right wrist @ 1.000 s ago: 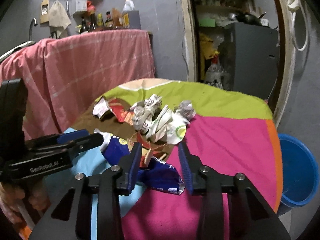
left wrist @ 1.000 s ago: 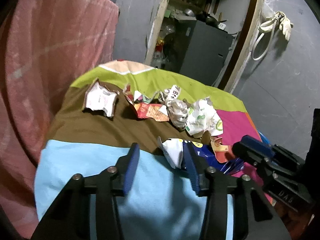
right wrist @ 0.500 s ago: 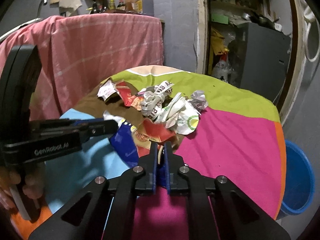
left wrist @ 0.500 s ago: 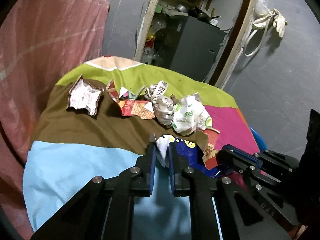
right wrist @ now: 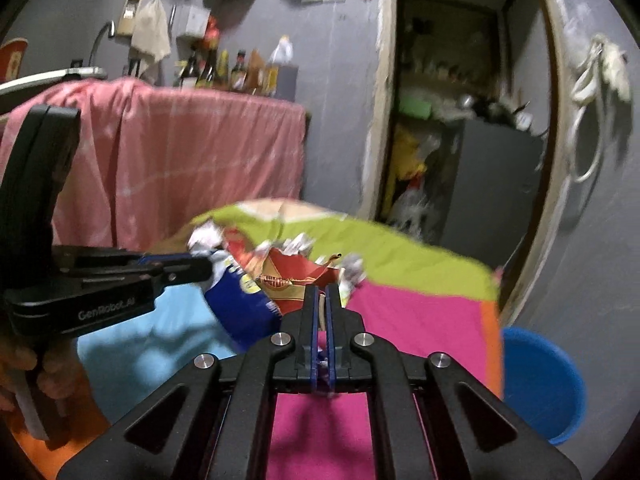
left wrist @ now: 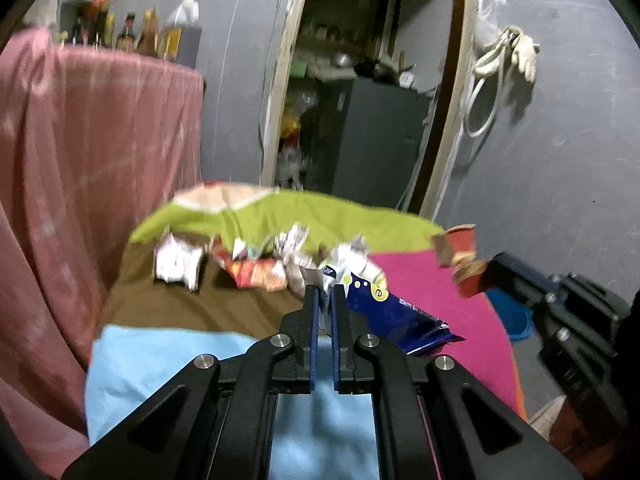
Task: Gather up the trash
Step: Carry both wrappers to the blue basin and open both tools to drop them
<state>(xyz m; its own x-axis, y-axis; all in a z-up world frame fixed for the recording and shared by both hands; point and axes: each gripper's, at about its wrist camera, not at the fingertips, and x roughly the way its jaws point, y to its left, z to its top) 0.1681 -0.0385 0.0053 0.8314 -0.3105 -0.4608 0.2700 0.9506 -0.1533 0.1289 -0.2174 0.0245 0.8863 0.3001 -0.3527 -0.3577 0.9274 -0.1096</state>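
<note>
Your left gripper (left wrist: 325, 294) is clamped on the white end of a blue wrapper (left wrist: 394, 314), held clear above the table. Your right gripper (right wrist: 321, 294) is pinched narrow on a red wrapper (right wrist: 294, 280), also lifted. More crumpled trash (left wrist: 256, 262) lies in a heap on the brown band of the table cover (left wrist: 168, 360), which is patched in light blue, brown, green and magenta. A blue tub (right wrist: 538, 384) sits on the floor just beside the table's right edge. Behind: grey walls, a pink cloth (right wrist: 180, 160) draped over a counter with bottles (right wrist: 232, 70), an open doorway (right wrist: 460, 120) onto cluttered shelves. Both views are motion-blurred.
</note>
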